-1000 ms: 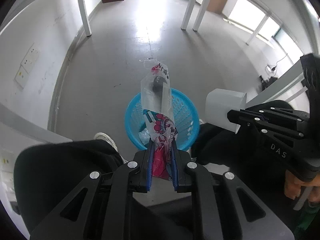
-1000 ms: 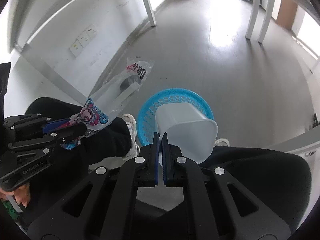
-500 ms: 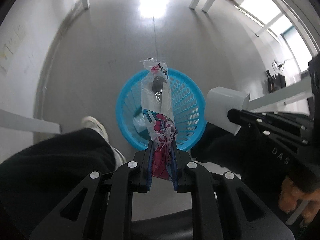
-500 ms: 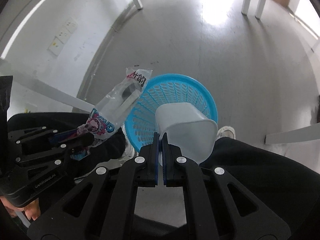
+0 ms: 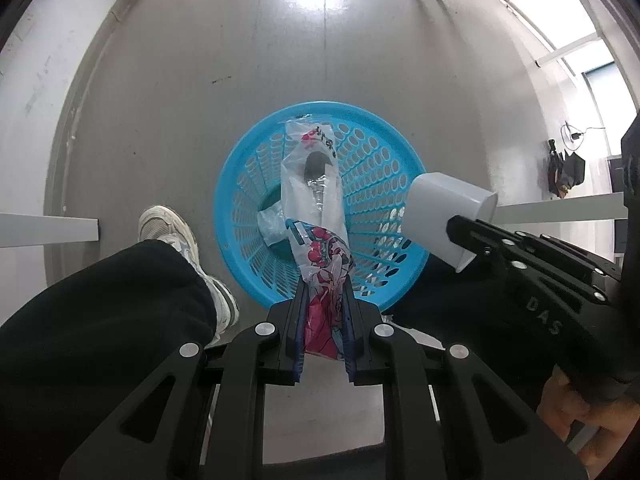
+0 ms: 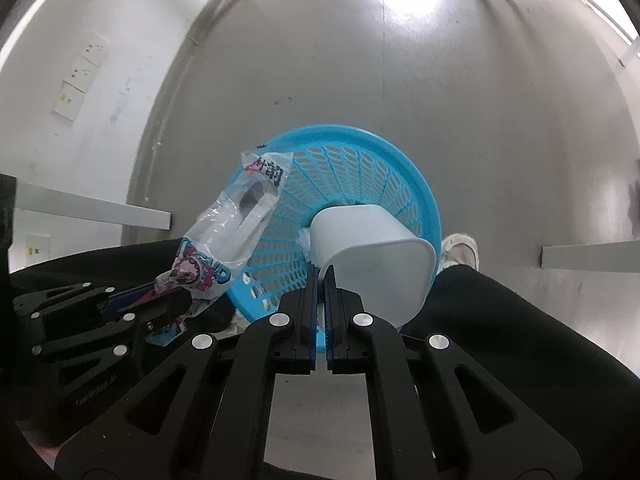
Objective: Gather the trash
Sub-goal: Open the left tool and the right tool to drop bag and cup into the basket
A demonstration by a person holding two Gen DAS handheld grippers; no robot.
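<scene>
both loads hang over the blue basket (image 5: pixel 240 184), the left gripper (image 5: pixel 323 304) pinching a plastic wrapper (image 5: pixel 312 200) and the right gripper (image 6: pixel 319 300) clamped on a white cup's (image 6: pixel 372 248) rim, so next each must spread to drop them in.

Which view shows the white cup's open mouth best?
Right wrist: the white cup opens toward the camera, rim pinched by the right gripper. Left wrist shows only its outer side and closed base.
</scene>
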